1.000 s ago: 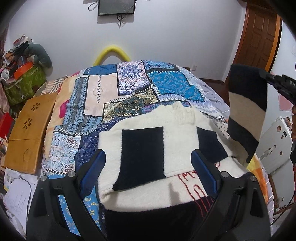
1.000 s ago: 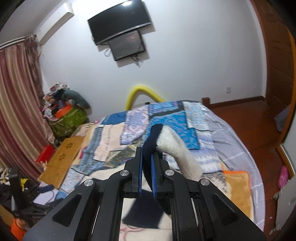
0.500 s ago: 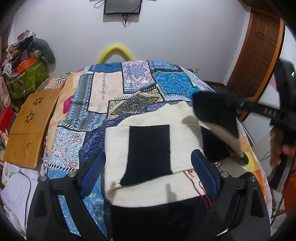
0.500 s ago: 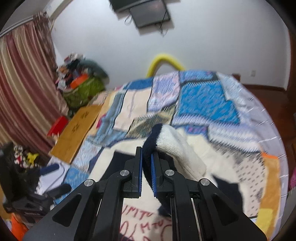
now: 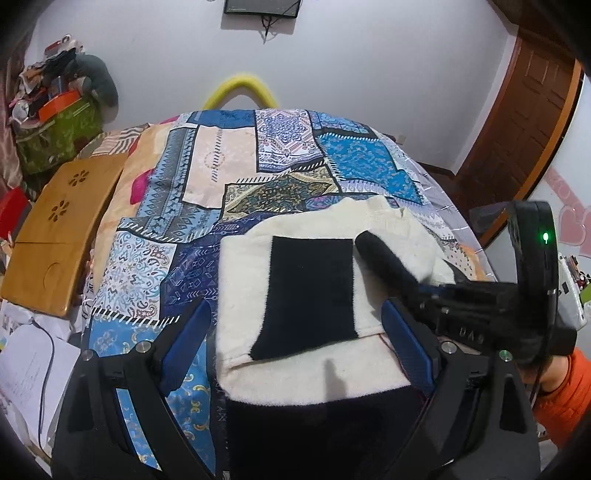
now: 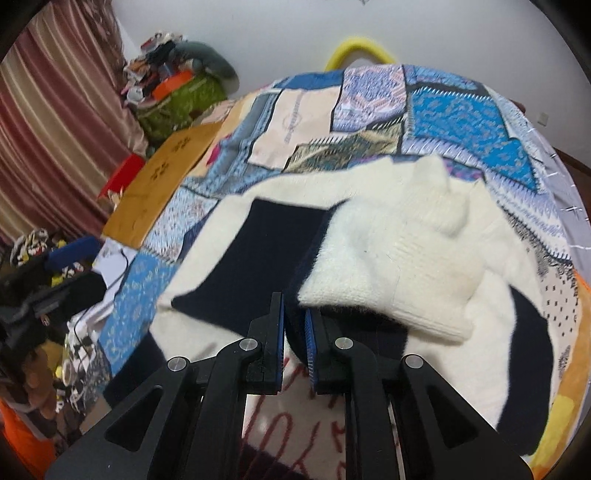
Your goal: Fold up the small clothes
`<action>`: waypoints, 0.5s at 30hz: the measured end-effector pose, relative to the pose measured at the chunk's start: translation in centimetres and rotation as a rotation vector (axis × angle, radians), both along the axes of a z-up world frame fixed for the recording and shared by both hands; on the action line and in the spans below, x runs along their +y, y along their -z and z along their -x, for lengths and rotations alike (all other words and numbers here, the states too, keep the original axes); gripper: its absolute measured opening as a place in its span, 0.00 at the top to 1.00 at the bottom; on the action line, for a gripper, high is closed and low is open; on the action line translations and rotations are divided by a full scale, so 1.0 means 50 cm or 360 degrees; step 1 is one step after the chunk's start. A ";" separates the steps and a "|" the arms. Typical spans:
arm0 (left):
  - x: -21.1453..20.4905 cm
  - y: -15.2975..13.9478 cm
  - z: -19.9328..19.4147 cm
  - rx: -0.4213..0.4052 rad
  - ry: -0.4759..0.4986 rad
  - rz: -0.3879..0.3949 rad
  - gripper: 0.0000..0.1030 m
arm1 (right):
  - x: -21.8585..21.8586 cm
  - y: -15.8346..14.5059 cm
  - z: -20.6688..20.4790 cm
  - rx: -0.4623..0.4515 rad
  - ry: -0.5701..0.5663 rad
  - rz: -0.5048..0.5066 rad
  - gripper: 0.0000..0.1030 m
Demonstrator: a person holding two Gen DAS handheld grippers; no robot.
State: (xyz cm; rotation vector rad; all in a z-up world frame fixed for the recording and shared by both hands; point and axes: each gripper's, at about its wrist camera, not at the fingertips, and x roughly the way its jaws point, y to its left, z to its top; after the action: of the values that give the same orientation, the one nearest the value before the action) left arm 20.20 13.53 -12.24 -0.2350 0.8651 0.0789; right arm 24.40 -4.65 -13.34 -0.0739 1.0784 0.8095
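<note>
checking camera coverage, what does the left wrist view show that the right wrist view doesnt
Only the left wrist view: the wooden door, the wall screen, the open left gripper.

Only the right wrist view: the striped curtain and floor clutter.

Both: the sweater on the patchwork blanket, the yellow arch, and the right gripper shut on the sleeve.

The right gripper (image 6: 295,332) comes down from up in the air to low over the sweater (image 5: 295,354) on the bed. A second ago the sleeve (image 6: 388,258) hung down off to the side, clear of the sweater. Now it lies folded across the sweater's front, with its dark end just beside the black patch (image 5: 310,291). The right gripper's blue pads (image 6: 309,343) were pressed tight on the dark cuff. Now they sit a little apart, with the cuff between them.
</note>
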 end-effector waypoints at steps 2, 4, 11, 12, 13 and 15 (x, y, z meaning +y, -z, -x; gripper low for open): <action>0.002 0.003 0.000 0.0007 -0.0005 0.0006 0.09 | 0.005 0.008 0.006 0.0018 -0.0022 0.0021 0.89; 0.002 0.005 0.000 0.0013 -0.0005 0.0013 0.09 | 0.007 0.016 0.010 0.0045 -0.0031 0.0042 0.88; -0.008 0.001 -0.003 0.0015 -0.0001 -0.0019 0.09 | -0.021 -0.004 0.005 0.0046 0.0045 0.0021 0.71; -0.009 0.000 -0.005 0.0018 -0.0001 -0.0013 0.09 | -0.029 -0.010 0.007 0.0032 0.0050 0.0016 0.70; -0.010 0.000 -0.005 0.0020 -0.0001 -0.0009 0.09 | -0.038 -0.018 0.008 0.0011 0.0055 0.0012 0.69; -0.014 0.001 -0.010 0.0029 0.0000 -0.0005 0.09 | -0.054 -0.029 0.013 -0.0024 0.0066 0.0012 0.68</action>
State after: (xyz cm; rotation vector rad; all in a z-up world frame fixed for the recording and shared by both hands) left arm 20.72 12.86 -12.29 -0.2319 0.8829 0.0823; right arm 23.73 -7.36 -11.90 -0.0634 1.0652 0.7664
